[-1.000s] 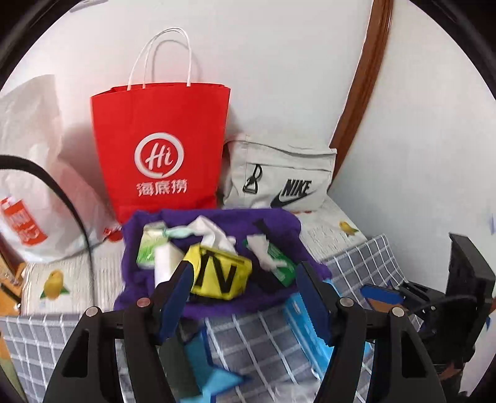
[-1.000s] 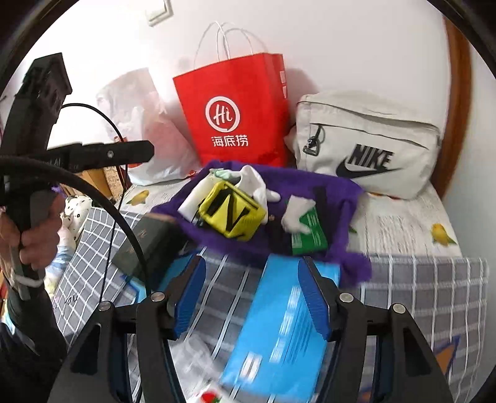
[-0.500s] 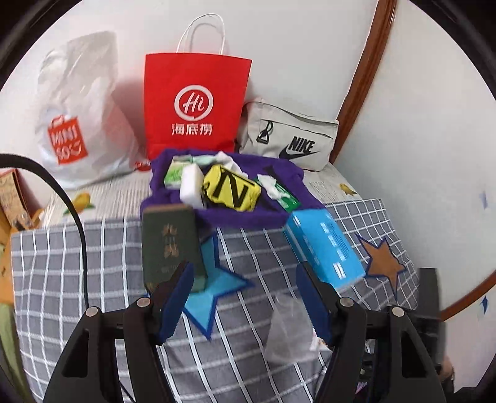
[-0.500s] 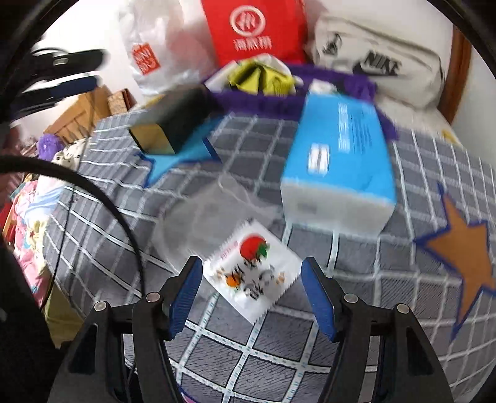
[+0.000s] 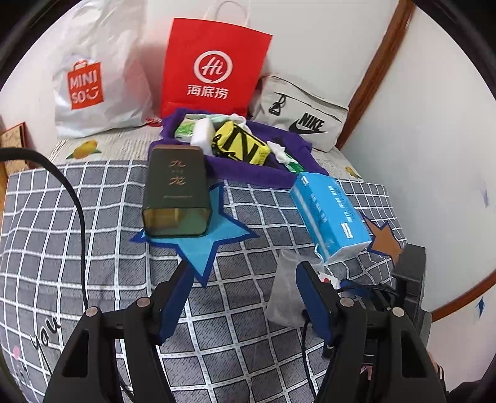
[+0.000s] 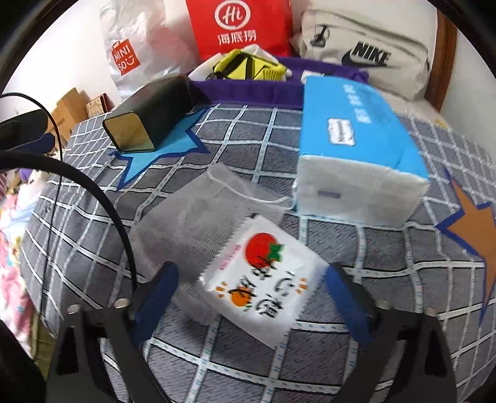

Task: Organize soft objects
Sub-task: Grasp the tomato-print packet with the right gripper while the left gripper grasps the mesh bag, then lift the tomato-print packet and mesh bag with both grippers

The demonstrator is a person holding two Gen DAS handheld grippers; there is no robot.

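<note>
The sachet [image 6: 260,279], white with printed fruit, lies flat on the checked bed cover [image 6: 356,248], its far corner overlapping a clear mesh pouch [image 6: 198,210]. From the sachet, the blue tissue pack [image 6: 356,145] lies just beyond and to the right; the dark tin [image 6: 148,114] lies on its side well beyond to the left; the purple cloth [image 6: 248,90] heaped with soft goods sits farther still, in front of the red bag [image 6: 241,28] and the grey Nike bag [image 6: 365,52].

I judge the loose items are laid out near the bed's front edge so each can be picked singly and carried to the purple cloth, which appears to serve as the collecting point.

My right tongs [image 6: 251,297] straddle the sachet. The jaws have just been opening and now stand wide, one pad on either side of the sachet; neither pad presses it, so nothing is gripped. I judge this a pre-grasp alignment.

My left tongs [image 5: 245,297] stand partly open and empty over bare cover, to the left of the sachet, with the pouch just beside the right pad.
</note>
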